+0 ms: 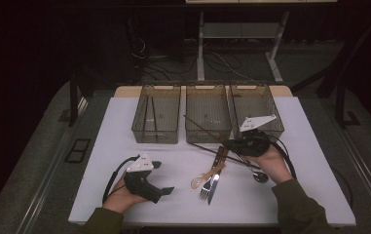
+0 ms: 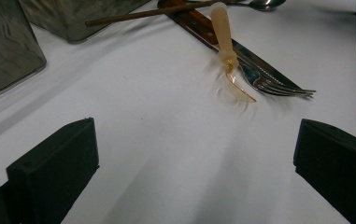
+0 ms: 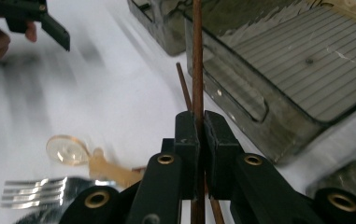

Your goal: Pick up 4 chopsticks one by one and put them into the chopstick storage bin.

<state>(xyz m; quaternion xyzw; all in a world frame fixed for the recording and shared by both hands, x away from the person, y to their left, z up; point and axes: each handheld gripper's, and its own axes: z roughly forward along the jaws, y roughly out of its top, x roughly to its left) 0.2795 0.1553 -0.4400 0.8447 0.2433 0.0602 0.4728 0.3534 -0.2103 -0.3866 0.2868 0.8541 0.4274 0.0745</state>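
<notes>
My right gripper (image 1: 228,145) (image 3: 199,121) is shut on a brown chopstick (image 1: 205,129) (image 3: 197,70), which slants up-left over the front of the middle bin (image 1: 207,134). A second chopstick (image 1: 205,147) (image 3: 184,86) lies on the white table beneath it. In front of them lie an amber plastic spoon (image 1: 202,178) (image 2: 227,51), a fork (image 1: 205,190) (image 2: 278,86) and a wooden-handled knife (image 1: 213,187) (image 2: 199,28). My left gripper (image 1: 162,178) (image 2: 196,140) rests open at the table's front left, nothing between its jaws.
Three clear grey bins stand side by side at the back; the left bin (image 1: 155,136) holds a chopstick (image 1: 146,114), and the right bin (image 1: 270,105) sits behind my right hand. A metal spoon (image 1: 260,176) lies by my right wrist.
</notes>
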